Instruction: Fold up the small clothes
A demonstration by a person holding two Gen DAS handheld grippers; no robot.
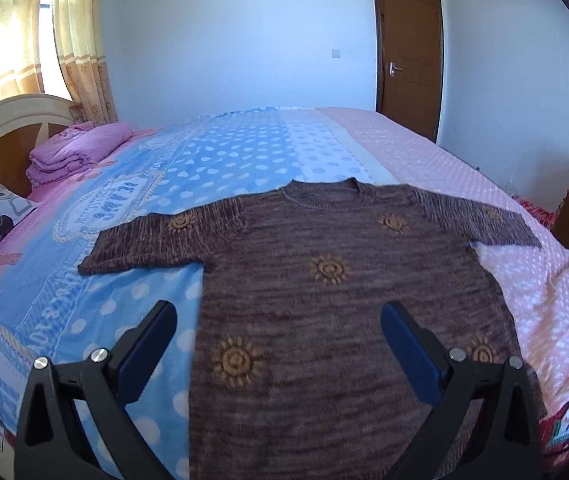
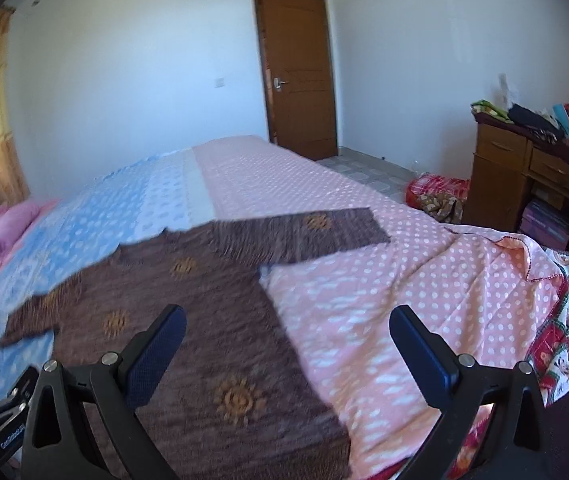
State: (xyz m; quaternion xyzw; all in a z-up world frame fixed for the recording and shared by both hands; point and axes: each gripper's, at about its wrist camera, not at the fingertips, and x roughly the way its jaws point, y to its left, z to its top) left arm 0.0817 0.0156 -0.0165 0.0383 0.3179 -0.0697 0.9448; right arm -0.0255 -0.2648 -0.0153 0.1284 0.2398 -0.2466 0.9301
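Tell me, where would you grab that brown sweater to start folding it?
Probably at a sleeve end. The sweater lies flat, face up, both short sleeves spread sideways. The left gripper could pinch the left cuff from the outer side, the right gripper the other cuff.

Left tool (image 1: 278, 332) and right tool (image 2: 287, 338) both spread wide, empty, level side by side

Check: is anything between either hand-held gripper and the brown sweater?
Nothing visible. The brown sweater lies flat on the bed, sleeves spread, nothing on it. Left hand-held gripper and right hand-held gripper are open above its lower part.
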